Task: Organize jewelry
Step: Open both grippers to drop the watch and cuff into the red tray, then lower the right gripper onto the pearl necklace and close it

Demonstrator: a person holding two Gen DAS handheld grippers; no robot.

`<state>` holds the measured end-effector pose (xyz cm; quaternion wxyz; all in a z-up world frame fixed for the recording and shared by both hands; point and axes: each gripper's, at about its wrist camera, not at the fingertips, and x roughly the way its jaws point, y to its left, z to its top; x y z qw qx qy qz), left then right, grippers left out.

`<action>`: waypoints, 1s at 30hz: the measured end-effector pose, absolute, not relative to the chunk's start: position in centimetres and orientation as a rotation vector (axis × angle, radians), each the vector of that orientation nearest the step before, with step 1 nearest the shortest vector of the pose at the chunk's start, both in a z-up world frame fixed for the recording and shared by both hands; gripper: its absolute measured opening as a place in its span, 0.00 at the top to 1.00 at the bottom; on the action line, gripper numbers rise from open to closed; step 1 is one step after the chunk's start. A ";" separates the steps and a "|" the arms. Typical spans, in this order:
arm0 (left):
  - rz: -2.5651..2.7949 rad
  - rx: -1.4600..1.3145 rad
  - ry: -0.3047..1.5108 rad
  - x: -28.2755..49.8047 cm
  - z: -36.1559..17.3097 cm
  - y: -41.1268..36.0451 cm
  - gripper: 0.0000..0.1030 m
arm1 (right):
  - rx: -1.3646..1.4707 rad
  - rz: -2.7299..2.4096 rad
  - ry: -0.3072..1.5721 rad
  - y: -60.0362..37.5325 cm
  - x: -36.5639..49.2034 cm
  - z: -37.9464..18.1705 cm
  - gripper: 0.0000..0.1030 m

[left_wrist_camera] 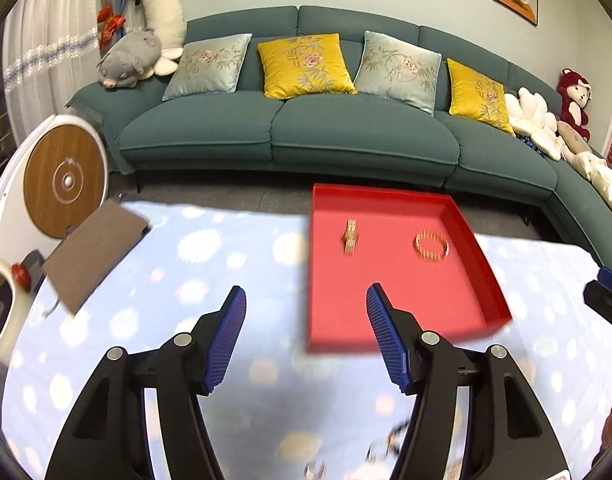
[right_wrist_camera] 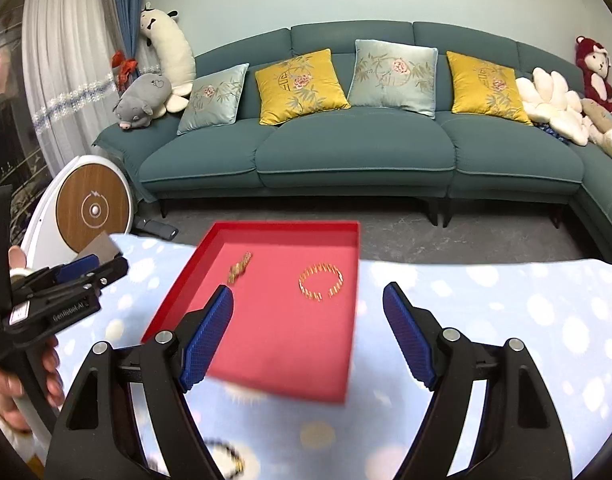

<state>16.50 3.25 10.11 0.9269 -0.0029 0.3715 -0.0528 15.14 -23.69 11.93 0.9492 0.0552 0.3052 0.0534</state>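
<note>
Jewelry: a gold bracelet (right_wrist_camera: pixel 321 282) and gold watch (right_wrist_camera: pixel 239 267) lie apart in your red tray (right_wrist_camera: pixel 282 227). Your left gripper (left_wrist_camera: pixel 302 336) and right gripper (right_wrist_camera: pixel 308 340) both gape wide, holding nothing.

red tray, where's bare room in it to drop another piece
The tray holds only two gold pieces, both in its far half: a folded chain toward the left wall and a ring-shaped bracelet toward the right. The whole near half, from those pieces to the front edge, is bare. The strip between them is narrower. Both claws, left and right, are open.
</note>
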 end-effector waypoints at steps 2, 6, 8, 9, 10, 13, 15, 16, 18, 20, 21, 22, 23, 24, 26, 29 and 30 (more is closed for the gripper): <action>-0.103 -0.015 0.771 14.0 9.6 3.9 0.42 | 0.110 0.101 0.629 -23.9 11.8 11.9 0.25; -0.095 -0.021 0.787 9.4 7.7 4.4 0.42 | 0.118 0.076 0.638 -23.7 6.5 11.0 0.24; -0.113 -0.012 0.811 7.3 6.4 4.3 0.41 | 0.127 0.072 0.653 -23.3 4.4 9.7 0.24; -0.115 -0.013 0.818 6.3 5.9 4.5 0.41 | 0.125 0.072 0.665 -22.9 3.5 8.9 0.24; -0.118 -0.012 0.828 5.3 5.2 4.5 0.41 | 0.119 0.069 0.672 -22.6 2.6 8.2 0.24; -0.130 -0.015 0.847 3.3 3.2 4.4 0.41 | 0.104 0.070 0.711 -21.6 0.8 6.0 0.24; -0.152 0.001 0.874 2.8 1.9 3.8 0.41 | 0.122 0.092 0.743 -21.2 0.0 4.7 0.24; -0.163 0.011 0.888 2.6 1.4 3.5 0.41 | 0.122 0.095 0.759 -20.9 -0.3 4.0 0.24; -0.174 0.025 0.899 2.4 0.7 3.0 0.42 | 0.115 0.100 0.790 -20.3 -0.4 2.8 0.24; -0.198 0.027 0.911 2.1 0.2 2.5 0.41 | 0.105 0.107 0.804 -20.0 -0.4 2.3 0.24; -0.203 0.023 0.915 2.0 0.1 2.2 0.41 | 0.098 0.102 0.800 -19.9 -0.6 2.1 0.24; -0.210 0.010 0.919 2.0 0.0 2.0 0.42 | 0.089 0.095 0.795 -19.9 -0.6 2.2 0.24; -0.211 -0.003 0.927 2.1 -0.2 1.7 0.42 | 0.082 0.085 0.791 -19.9 -0.5 2.1 0.24; -0.211 -0.008 0.934 2.3 -0.4 1.4 0.41 | 0.083 0.079 0.792 -20.0 -0.4 2.0 0.24; -0.199 0.006 0.947 2.5 -0.9 0.9 0.41 | 0.101 0.080 0.802 -20.3 0.1 1.8 0.24; -0.173 0.036 0.963 2.9 -1.6 0.4 0.42 | 0.101 0.081 0.811 -20.1 0.5 1.4 0.24; -0.169 0.033 0.967 3.0 -1.7 0.4 0.42 | 0.094 0.083 0.812 -19.9 0.6 1.4 0.24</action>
